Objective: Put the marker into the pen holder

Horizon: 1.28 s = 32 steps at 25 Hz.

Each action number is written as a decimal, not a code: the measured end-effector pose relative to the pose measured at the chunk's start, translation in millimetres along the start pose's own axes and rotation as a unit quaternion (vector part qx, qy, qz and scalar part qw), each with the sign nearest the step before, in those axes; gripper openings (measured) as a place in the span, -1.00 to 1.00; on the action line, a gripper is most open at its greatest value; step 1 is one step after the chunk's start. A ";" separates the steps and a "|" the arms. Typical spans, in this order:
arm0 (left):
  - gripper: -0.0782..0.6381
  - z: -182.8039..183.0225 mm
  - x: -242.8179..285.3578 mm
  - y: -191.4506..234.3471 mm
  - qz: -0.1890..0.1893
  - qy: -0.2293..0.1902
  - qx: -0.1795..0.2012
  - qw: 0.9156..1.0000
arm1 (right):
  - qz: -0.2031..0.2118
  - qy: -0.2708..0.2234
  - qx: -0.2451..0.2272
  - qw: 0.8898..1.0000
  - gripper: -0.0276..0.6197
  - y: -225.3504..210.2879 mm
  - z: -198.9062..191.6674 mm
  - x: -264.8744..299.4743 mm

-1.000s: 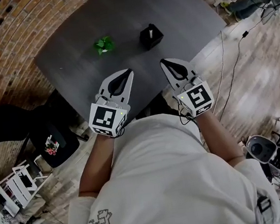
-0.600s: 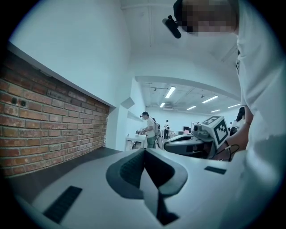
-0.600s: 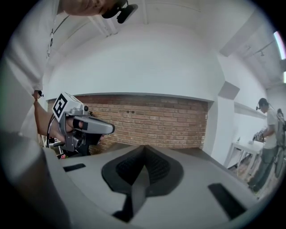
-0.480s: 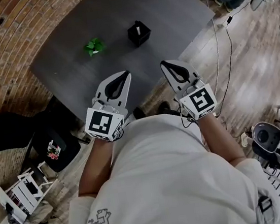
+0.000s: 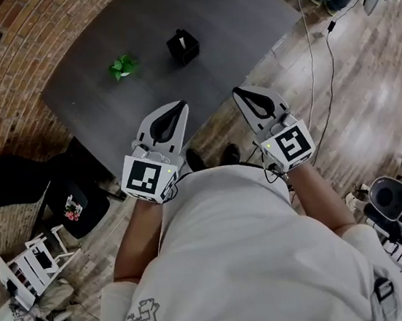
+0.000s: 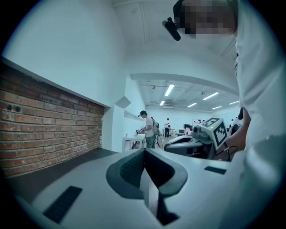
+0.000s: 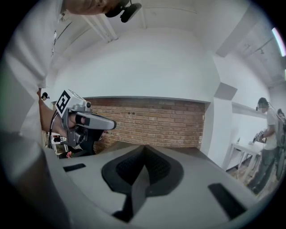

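Observation:
A black pen holder [image 5: 182,47] stands on the dark grey table [image 5: 226,13], and a white marker end [image 5: 181,40] sticks up out of it. Both grippers hang off the table's near edge, close to my body and well short of the holder. My left gripper [image 5: 181,105] is shut with nothing between its jaws, which also meet empty in the left gripper view [image 6: 144,150]. The right gripper [image 5: 237,91] is likewise shut and empty [image 7: 144,146]. Each gripper view points level across the room and shows the other gripper, not the holder.
A small green plant [image 5: 122,66] sits on the table left of the holder. A brick wall [image 5: 7,86] runs behind and left of the table. A black chair [image 5: 75,206] stands below left. Cables [image 5: 311,46] trail over the wooden floor at right. People stand at a distant bench [image 6: 147,129].
The table, holder and plant have slid up and left in the head view as I backed away. Both grippers stay shut, now off the table's edge.

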<state>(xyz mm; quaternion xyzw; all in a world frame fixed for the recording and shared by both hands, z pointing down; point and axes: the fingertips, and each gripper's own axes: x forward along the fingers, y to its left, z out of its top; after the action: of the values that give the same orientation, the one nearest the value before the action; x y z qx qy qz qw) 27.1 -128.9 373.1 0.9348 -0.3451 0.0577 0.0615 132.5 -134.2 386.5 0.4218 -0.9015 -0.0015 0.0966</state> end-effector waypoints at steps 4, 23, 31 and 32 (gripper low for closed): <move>-0.75 -0.2 4.6 -20.4 0.017 0.005 -0.005 1.000 | 0.012 -0.010 0.001 1.000 -0.90 -12.2 2.8 -17.8; -0.75 4.2 -39.7 -79.5 0.070 -0.014 0.020 0.997 | 0.069 -0.050 -0.016 0.996 -0.90 31.5 10.2 -63.8; -0.75 -3.8 -109.6 -92.4 0.066 -0.020 0.013 0.998 | 0.069 -0.050 -0.020 0.996 -0.90 105.8 20.0 -81.5; -0.75 -6.0 -119.1 -94.5 0.064 -0.020 0.012 0.998 | 0.067 -0.051 -0.017 0.996 -0.90 115.0 22.3 -84.2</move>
<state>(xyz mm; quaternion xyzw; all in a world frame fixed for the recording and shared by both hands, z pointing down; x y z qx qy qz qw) -1.6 19.3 354.0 0.9124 -0.4047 0.0475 0.0393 93.8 2.2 359.8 0.3576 -0.9315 -0.0318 0.0579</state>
